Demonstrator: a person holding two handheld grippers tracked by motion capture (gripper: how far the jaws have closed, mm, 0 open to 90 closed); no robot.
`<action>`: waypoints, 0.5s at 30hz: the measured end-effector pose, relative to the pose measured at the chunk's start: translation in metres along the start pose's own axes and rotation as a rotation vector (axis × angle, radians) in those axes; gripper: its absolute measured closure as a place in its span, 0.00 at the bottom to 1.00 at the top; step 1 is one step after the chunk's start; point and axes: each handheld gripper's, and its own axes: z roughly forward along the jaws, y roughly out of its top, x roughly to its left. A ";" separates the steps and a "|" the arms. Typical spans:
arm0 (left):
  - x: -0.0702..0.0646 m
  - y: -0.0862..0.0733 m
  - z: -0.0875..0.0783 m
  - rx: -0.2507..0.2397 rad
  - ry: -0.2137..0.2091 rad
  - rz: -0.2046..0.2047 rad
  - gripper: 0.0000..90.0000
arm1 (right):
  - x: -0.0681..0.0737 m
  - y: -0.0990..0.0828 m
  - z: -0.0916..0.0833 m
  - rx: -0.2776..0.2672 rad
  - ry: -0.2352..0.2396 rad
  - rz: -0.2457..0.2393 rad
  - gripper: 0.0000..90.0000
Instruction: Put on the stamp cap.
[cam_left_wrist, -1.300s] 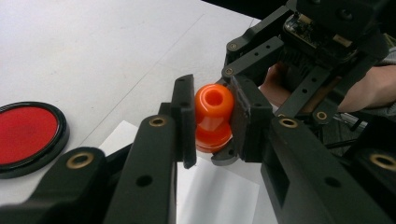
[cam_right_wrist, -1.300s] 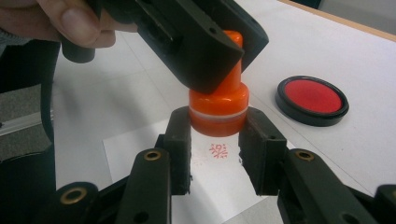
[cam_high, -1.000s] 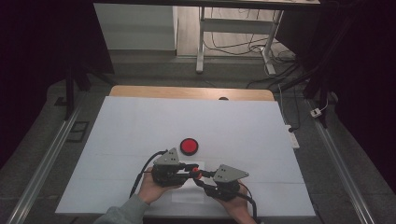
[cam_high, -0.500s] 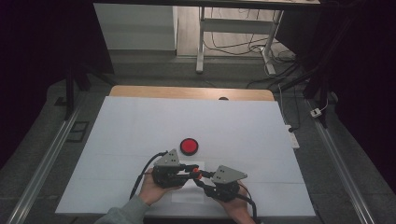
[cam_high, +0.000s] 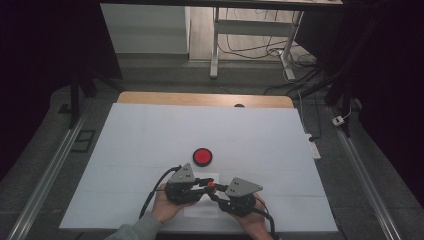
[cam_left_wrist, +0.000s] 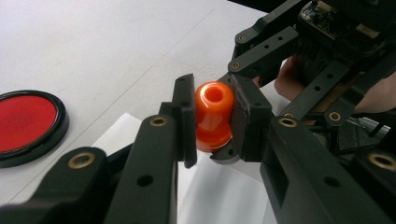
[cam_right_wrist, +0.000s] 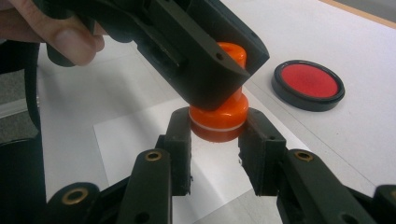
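Note:
A small orange two-part knob (cam_high: 211, 184) is held between both grippers just above the white table (cam_high: 150, 135). In the left gripper view, my left gripper (cam_left_wrist: 215, 100) is shut on the knob's (cam_left_wrist: 212, 121) upper part, which has a hole in its top. In the right gripper view, my right gripper (cam_right_wrist: 218, 127) is shut on the knob's wider base (cam_right_wrist: 219, 119), with the left gripper's black jaw covering the top from the upper left. In the high view the left gripper (cam_high: 206, 183) and the right gripper (cam_high: 214, 193) meet tip to tip near the table's front edge.
A red disc with a black rim (cam_high: 202, 156) lies on the table just beyond the grippers. A white paper sheet (cam_high: 200, 211) lies under the hands. The table's wooden far edge (cam_high: 200, 99) and metal rails at both sides bound the surface.

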 end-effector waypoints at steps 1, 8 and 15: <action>0.000 0.000 0.000 -0.002 -0.002 -0.004 0.80 | 0.000 0.000 0.000 -0.006 -0.001 0.002 0.72; 0.001 0.003 -0.002 -0.025 -0.010 -0.012 0.80 | -0.003 0.001 -0.003 -0.022 0.006 0.006 0.72; -0.001 0.005 0.001 -0.015 -0.003 0.007 0.80 | -0.005 0.002 -0.006 -0.044 0.005 -0.001 0.69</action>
